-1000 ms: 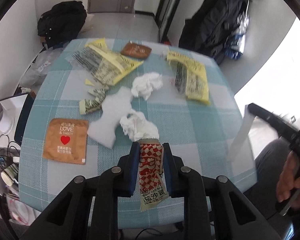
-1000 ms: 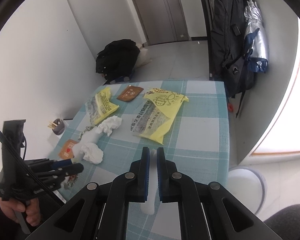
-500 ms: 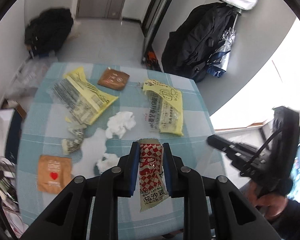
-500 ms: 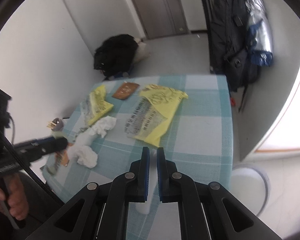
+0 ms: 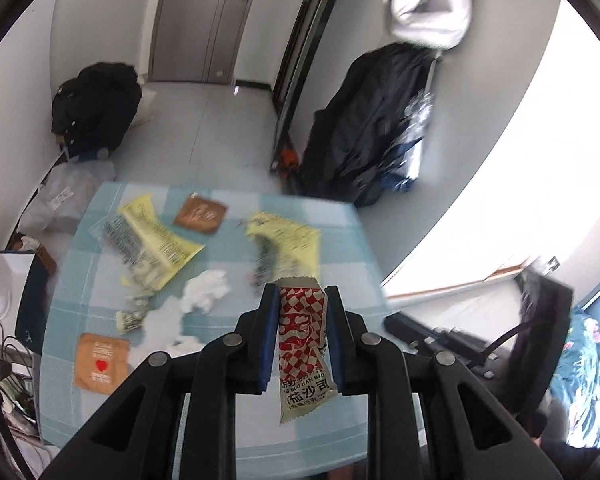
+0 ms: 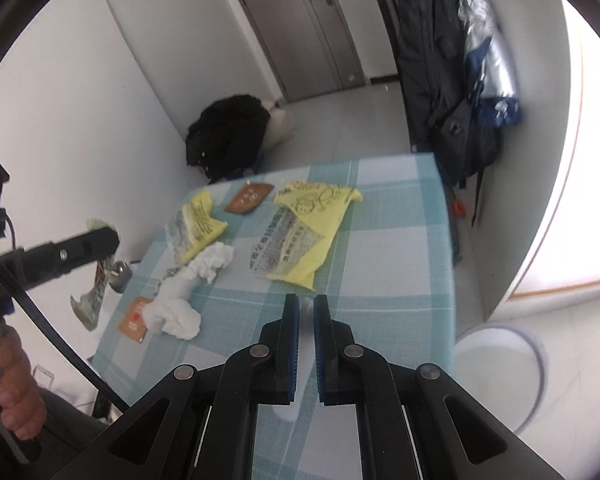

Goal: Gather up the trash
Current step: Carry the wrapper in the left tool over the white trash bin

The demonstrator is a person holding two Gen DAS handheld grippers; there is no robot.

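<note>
My left gripper [image 5: 299,296] is shut on a red-and-white checkered sauce packet [image 5: 302,344] and holds it high above the blue checked table [image 5: 348,248]; from the right wrist view the packet [image 6: 96,288] hangs at the left. My right gripper [image 6: 306,304] is shut on a white strip of paper [image 6: 296,392] above the table's near right part. On the table lie two yellow wrappers [image 6: 308,232] [image 6: 196,224], crumpled white tissues [image 6: 176,312] [image 6: 214,262] and two brown sachets [image 6: 248,198] [image 5: 100,364].
A white round bin [image 6: 500,376] stands on the floor right of the table. Dark coats and an umbrella [image 6: 452,80] hang at the far right. A black bag [image 6: 228,136] lies on the floor beyond the table. Cables and a box [image 5: 4,344] sit left.
My left gripper has risen higher and tilted up with the packet, so the table looks smaller and farther. My right gripper has stayed shut on the paper strip and shifted slightly.
</note>
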